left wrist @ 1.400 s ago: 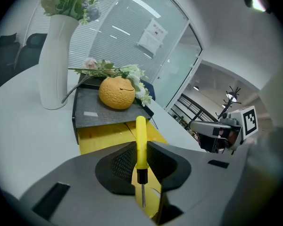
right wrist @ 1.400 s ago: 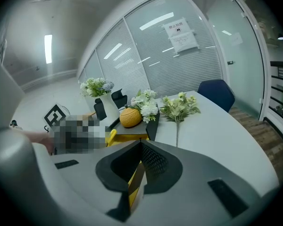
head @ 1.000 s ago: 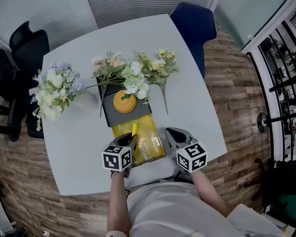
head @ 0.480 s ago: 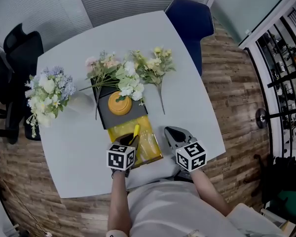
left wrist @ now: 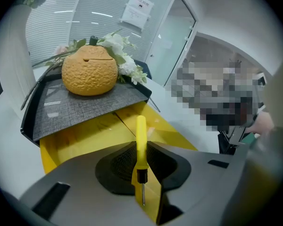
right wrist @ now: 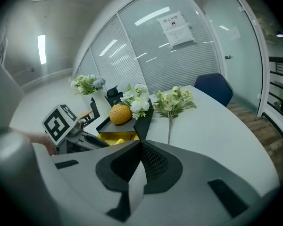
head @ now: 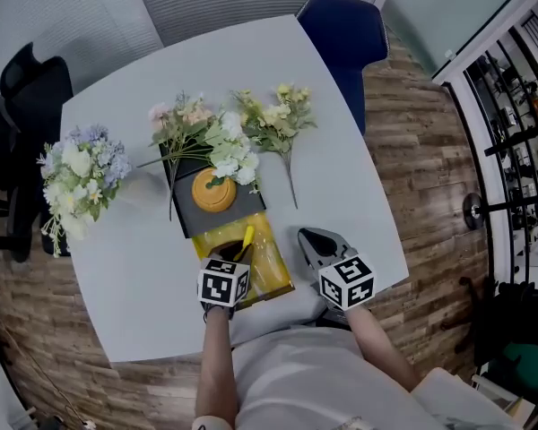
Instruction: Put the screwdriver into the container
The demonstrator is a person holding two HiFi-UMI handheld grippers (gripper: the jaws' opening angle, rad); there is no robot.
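Yellow screwdriver [left wrist: 140, 138] clamped in left hand-held gripper [head: 236, 254] over the container [left wrist: 61, 140] rim; right hand-held gripper [right wrist: 140, 147] closed.

A white desk [head: 341, 177] is carrying loose flower sprays [head: 229, 137] and a blue-and-white bouquet [head: 79, 170] near its left edge. An orange fruit-shaped jar [head: 213, 191] is sitting just beside the sprays, and a blue chair [head: 341, 30] is standing at the far side.

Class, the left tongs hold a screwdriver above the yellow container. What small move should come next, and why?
Probably lower the left tongs a little toward the yellow container, ready to let go. They are shut on the screwdriver, and its yellow handle already points out over the container's open inside, so a short drop looks enough.
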